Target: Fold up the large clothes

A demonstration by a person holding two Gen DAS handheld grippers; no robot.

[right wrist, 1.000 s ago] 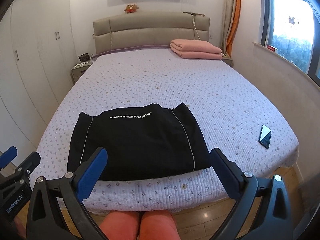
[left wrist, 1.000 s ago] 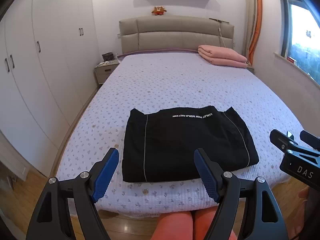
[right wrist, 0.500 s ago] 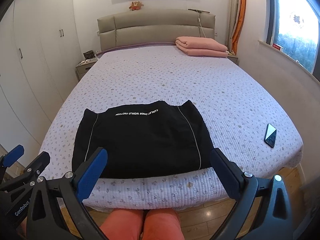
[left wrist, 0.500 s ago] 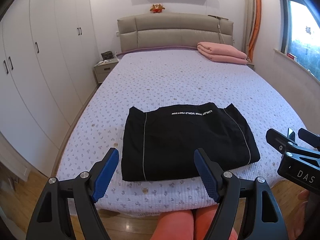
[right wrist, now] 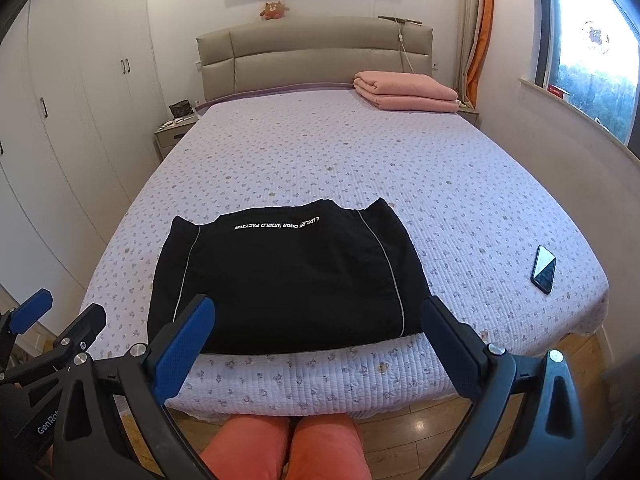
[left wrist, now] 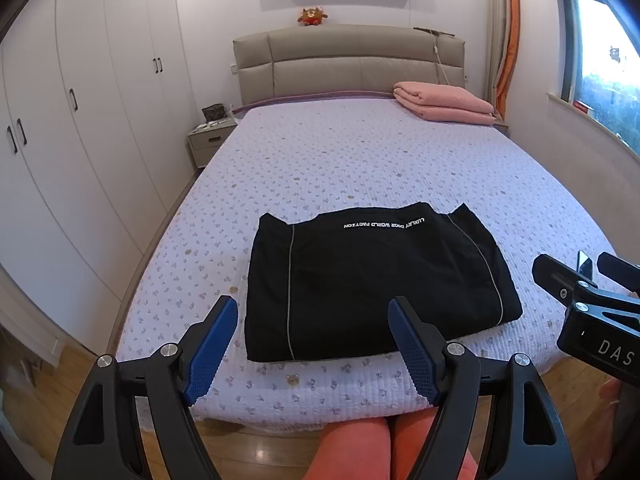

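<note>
Nothing has shifted since a moment ago: the folded black garment [left wrist: 372,284] lies flat near the foot of the bed [left wrist: 360,160]. Left gripper [left wrist: 312,342] and right gripper [right wrist: 318,344] hover above it, fingers spread wide, empty.

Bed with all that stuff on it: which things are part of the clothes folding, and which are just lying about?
Part of the job:
black garment, folded on the bed
left claw, open
right claw, open

Just lying about:
pink blanket
phone
plush toy
nightstand
</note>
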